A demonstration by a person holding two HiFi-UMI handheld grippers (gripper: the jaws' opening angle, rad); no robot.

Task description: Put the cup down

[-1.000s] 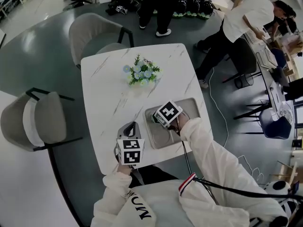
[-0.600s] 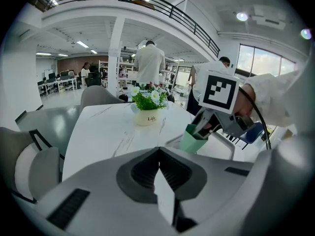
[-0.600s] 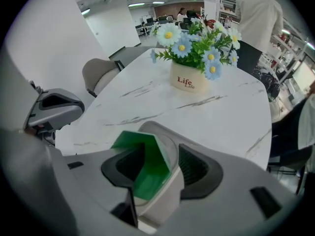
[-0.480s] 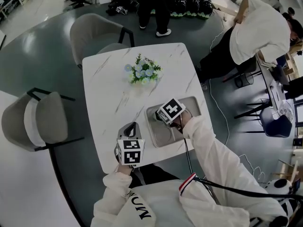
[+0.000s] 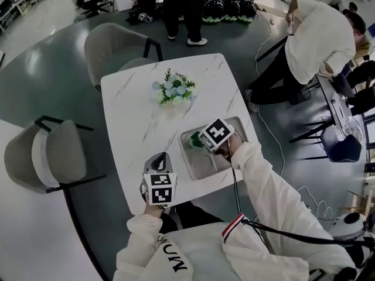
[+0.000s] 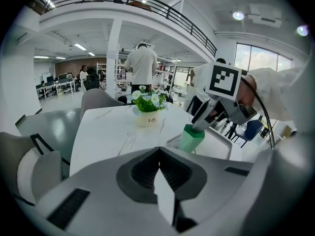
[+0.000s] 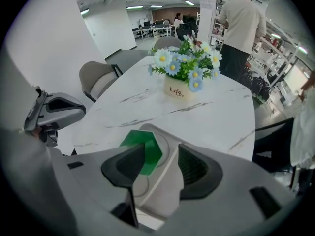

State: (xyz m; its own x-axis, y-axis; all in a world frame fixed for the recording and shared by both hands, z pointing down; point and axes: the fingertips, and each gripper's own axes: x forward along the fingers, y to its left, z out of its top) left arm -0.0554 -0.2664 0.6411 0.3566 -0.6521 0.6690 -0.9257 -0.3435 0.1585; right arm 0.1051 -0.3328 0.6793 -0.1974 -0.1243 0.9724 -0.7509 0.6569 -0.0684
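A green cup [image 5: 196, 140] stands upright at the far left corner of a grey tray [image 5: 202, 164] on the white marble table [image 5: 140, 122]. My right gripper [image 5: 200, 140] hovers over the cup, jaws open. In the right gripper view the cup [image 7: 152, 151] sits low between the open jaws, close to the left one, with no pad pressing on it. From the left gripper view the cup [image 6: 191, 137] stands on the tray with the right gripper [image 6: 206, 123] slanting down to its rim. My left gripper [image 5: 161, 160] rests shut and empty at the table's near edge.
A small pot of blue and white flowers [image 5: 176, 90] stands mid-table beyond the tray. Grey chairs stand at the far side [image 5: 117, 43] and the left [image 5: 47, 157]. People stand and bend over behind the table and to the right.
My right gripper has shifted a little to the right and back, so the green cup now shows at its left side. The left gripper has stayed put.
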